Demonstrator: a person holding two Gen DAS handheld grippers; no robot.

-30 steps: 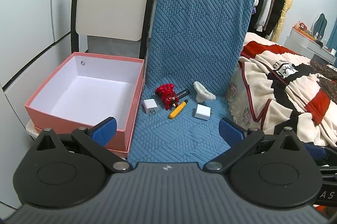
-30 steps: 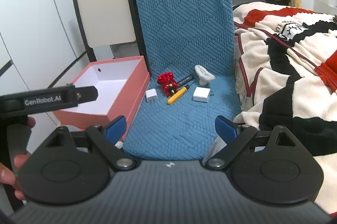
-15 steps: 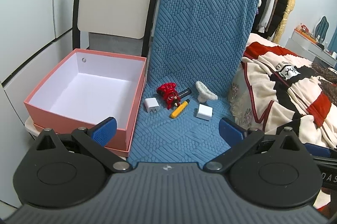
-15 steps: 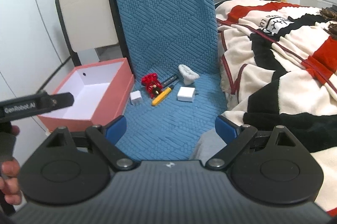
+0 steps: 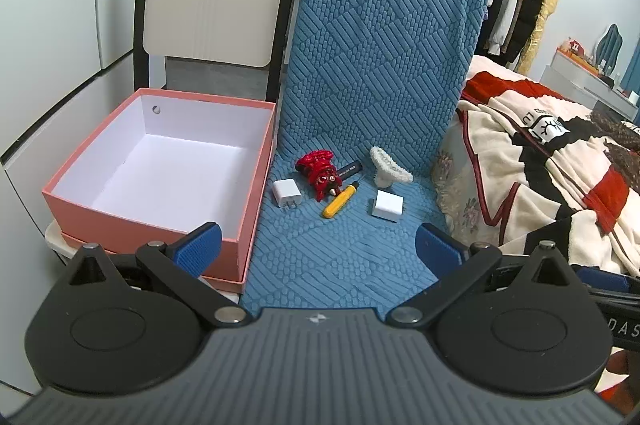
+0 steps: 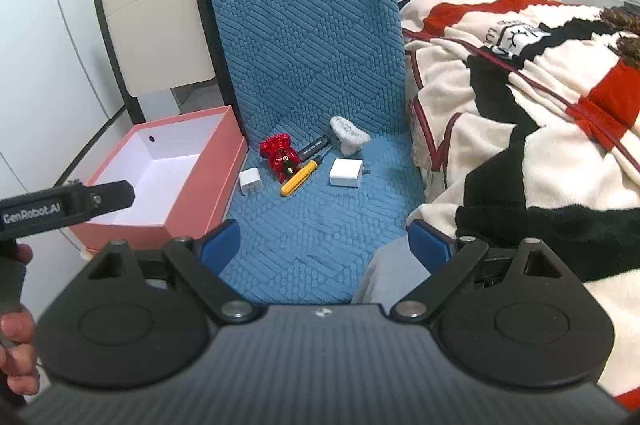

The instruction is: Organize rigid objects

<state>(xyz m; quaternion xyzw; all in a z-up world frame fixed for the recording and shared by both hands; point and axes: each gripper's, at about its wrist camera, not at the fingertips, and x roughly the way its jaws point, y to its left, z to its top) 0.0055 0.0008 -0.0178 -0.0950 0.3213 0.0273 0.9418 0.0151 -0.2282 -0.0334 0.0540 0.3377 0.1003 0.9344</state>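
Pink box (image 5: 148, 221) with white inside, red toy (image 5: 320, 171), yellow pen (image 5: 339, 201), apparently woven-patterned blue cushion (image 5: 376, 65).

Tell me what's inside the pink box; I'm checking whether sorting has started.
Nothing visible: the pink box shows bare white floor and walls. Its near inner corner is hidden by its front wall.

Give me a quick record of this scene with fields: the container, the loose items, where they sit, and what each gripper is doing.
container: open pink cardboard box with white inside, nothing in it
surface: blue textured chair cushion
items on cushion: small white plug charger; red toy figure; yellow pen-like tool; white square charger block; white fuzzy piece
left gripper: open, holds nothing
right gripper: open, holds nothing
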